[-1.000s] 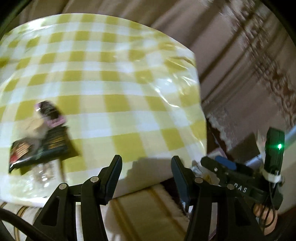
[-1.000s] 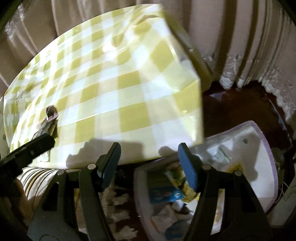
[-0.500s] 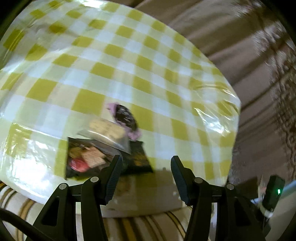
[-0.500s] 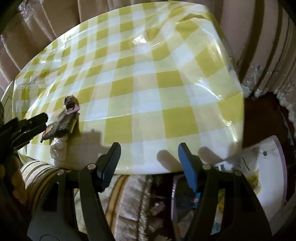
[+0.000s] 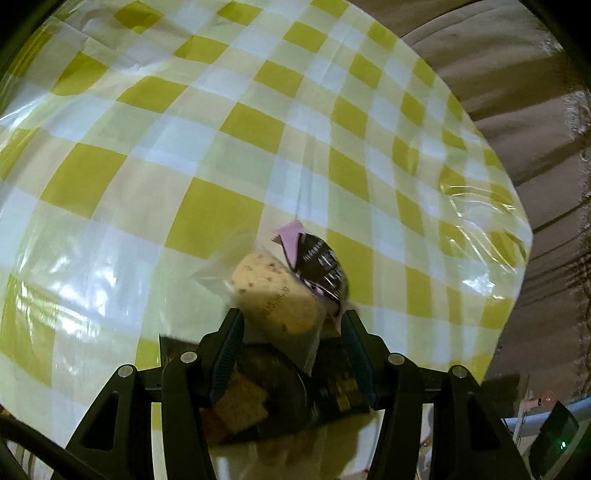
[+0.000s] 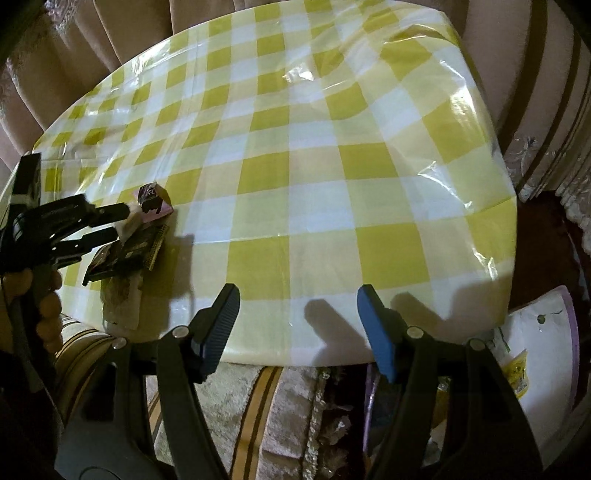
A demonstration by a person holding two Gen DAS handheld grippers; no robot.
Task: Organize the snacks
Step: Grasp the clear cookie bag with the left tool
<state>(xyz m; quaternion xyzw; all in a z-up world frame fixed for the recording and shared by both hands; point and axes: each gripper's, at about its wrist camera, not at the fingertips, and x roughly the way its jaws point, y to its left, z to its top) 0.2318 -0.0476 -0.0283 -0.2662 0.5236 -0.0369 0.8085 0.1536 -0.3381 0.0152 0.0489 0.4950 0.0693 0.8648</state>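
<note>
A small heap of snacks lies near the front left edge of the yellow checked table (image 6: 332, 192). In the left wrist view my left gripper (image 5: 291, 332) is open with its jaws around a clear-wrapped beige cookie (image 5: 275, 295). A pink and dark wrapper (image 5: 321, 264) lies just behind it and a dark flat packet (image 5: 291, 391) lies under the fingers. In the right wrist view the left gripper (image 6: 118, 221) shows over the same heap, with the pink wrapper (image 6: 153, 199) and dark packet (image 6: 125, 254). My right gripper (image 6: 295, 328) is open and empty above the table's front edge.
A white and purple bag (image 6: 532, 350) with more snack packets stands on the floor at the lower right. A striped carpet (image 6: 258, 406) lies below the table edge. Beige curtains (image 6: 122, 33) hang behind the table.
My left gripper has moved forward over the table until its open jaws straddle the cookie. My right gripper has swung left, from over the floor bag to the table's front edge.
</note>
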